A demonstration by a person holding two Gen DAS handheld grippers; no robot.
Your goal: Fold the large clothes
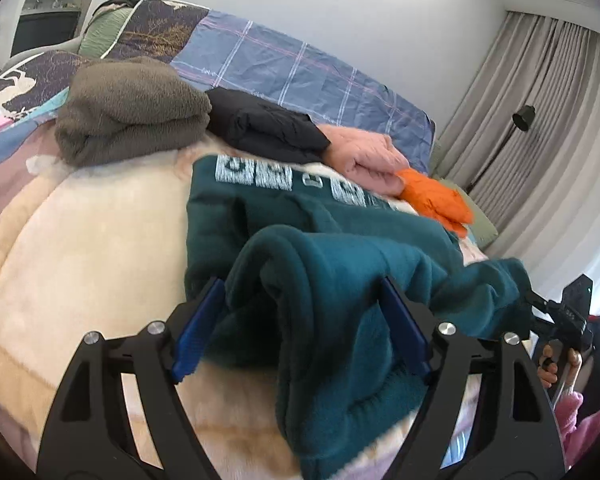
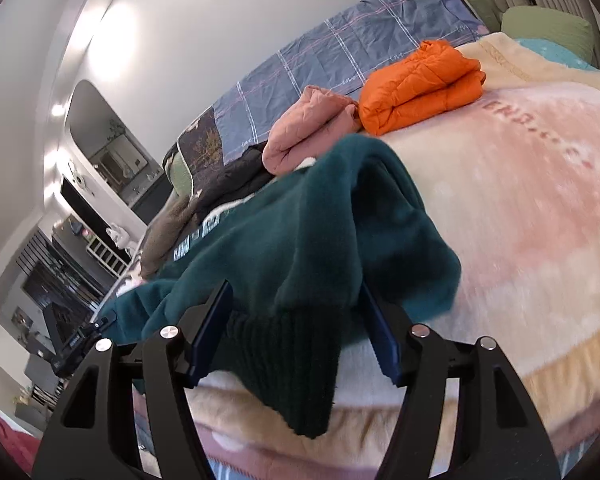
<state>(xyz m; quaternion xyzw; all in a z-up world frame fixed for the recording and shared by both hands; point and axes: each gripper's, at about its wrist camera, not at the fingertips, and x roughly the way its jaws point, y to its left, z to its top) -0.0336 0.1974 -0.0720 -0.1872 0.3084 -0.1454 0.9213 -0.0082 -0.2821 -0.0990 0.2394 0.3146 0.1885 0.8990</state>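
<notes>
A dark teal fleece sweatshirt [image 1: 340, 216] with white lettering lies bunched on the cream blanket [image 1: 100, 240] of a bed. My left gripper [image 1: 300, 284] is open, its blue pads standing wide on either side of a rolled fold of the fleece without pinching it. In the right wrist view the same sweatshirt [image 2: 300, 232] drapes toward the bed's near edge, its ribbed cuff [image 2: 284, 360] hanging between the spread jaws of my open right gripper [image 2: 296, 288]. The right gripper [image 1: 572, 312] also shows at the far right of the left wrist view, held by a hand.
Folded clothes line the back of the bed: a brown fleece [image 1: 132, 108], a black jacket [image 1: 260, 124], a pink jacket [image 1: 364, 156] and an orange puffer [image 2: 420, 84]. A plaid quilt [image 1: 300, 68] lies behind them. Curtains [image 1: 540, 120] and a floor lamp [image 1: 522, 118] stand at the right.
</notes>
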